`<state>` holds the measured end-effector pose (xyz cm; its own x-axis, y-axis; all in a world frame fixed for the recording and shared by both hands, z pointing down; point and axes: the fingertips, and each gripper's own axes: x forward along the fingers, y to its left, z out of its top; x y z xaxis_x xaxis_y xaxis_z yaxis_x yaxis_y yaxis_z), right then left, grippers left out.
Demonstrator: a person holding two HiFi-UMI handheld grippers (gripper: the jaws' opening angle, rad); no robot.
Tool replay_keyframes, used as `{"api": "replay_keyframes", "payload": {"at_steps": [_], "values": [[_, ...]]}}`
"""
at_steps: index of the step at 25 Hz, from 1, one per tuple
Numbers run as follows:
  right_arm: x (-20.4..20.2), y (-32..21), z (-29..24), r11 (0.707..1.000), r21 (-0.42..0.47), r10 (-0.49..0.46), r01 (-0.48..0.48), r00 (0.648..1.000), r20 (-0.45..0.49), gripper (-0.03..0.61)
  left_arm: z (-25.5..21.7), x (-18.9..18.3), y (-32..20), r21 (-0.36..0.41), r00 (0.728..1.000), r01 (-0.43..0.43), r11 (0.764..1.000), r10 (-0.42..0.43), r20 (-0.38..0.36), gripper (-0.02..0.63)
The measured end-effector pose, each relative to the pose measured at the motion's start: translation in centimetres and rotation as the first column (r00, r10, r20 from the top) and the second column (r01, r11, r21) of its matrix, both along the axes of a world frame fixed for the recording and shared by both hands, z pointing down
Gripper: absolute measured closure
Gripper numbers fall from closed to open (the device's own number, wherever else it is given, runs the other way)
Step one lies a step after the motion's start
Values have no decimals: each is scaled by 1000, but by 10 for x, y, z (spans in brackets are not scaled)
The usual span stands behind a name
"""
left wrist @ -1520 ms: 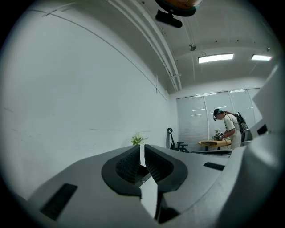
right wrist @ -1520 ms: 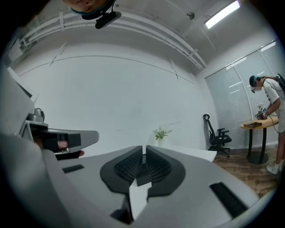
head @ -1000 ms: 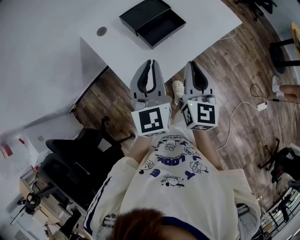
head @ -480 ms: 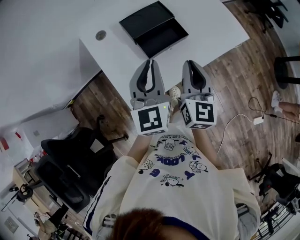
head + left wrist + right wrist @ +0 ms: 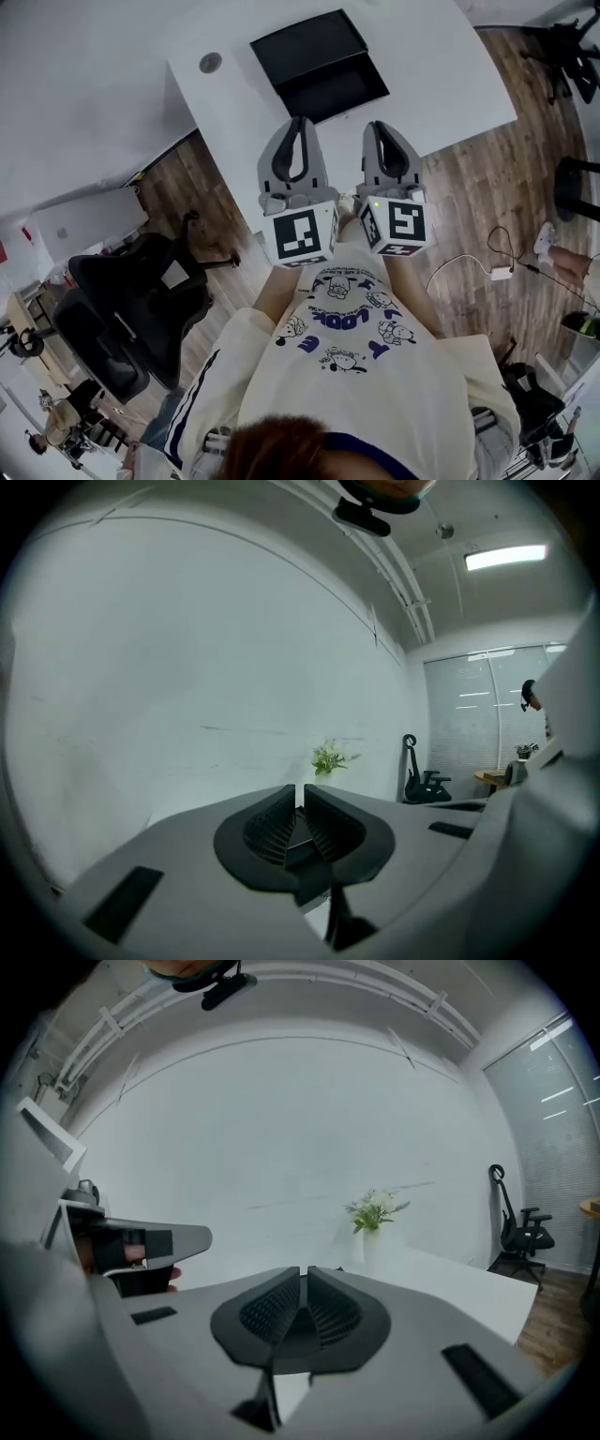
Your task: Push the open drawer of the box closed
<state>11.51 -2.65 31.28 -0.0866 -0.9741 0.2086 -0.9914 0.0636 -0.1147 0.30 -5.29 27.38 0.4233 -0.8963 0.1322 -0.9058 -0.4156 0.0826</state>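
Observation:
A flat black box (image 5: 307, 45) lies on the white table (image 5: 450, 66) at the top of the head view, its drawer (image 5: 336, 86) pulled out toward me. My left gripper (image 5: 299, 124) and right gripper (image 5: 379, 128) are held side by side near the table's front edge, short of the drawer, both shut and empty. In the left gripper view the left gripper (image 5: 300, 789) points up at a white wall; in the right gripper view the right gripper (image 5: 305, 1271) does the same. Neither of those views shows the box.
A round grommet (image 5: 210, 62) sits in the table top left of the box. Black office chairs (image 5: 131, 300) stand on the wood floor at my left. Cables and a charger (image 5: 502, 273) lie on the floor at right. A vase of flowers (image 5: 375, 1213) stands by the wall.
The box and table have shifted right and slightly down in the head view as my head turned. Both grippers keep their pose, raised slightly toward the table edge.

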Motion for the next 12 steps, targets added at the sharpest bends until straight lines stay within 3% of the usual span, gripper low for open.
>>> {"api": "replay_keyframes", "payload": {"at_steps": [12], "values": [[10,-36,29,984,-58,-168,169,986,21,536,23,12,-22,-39,989,146,989,-145,38,574]]}}
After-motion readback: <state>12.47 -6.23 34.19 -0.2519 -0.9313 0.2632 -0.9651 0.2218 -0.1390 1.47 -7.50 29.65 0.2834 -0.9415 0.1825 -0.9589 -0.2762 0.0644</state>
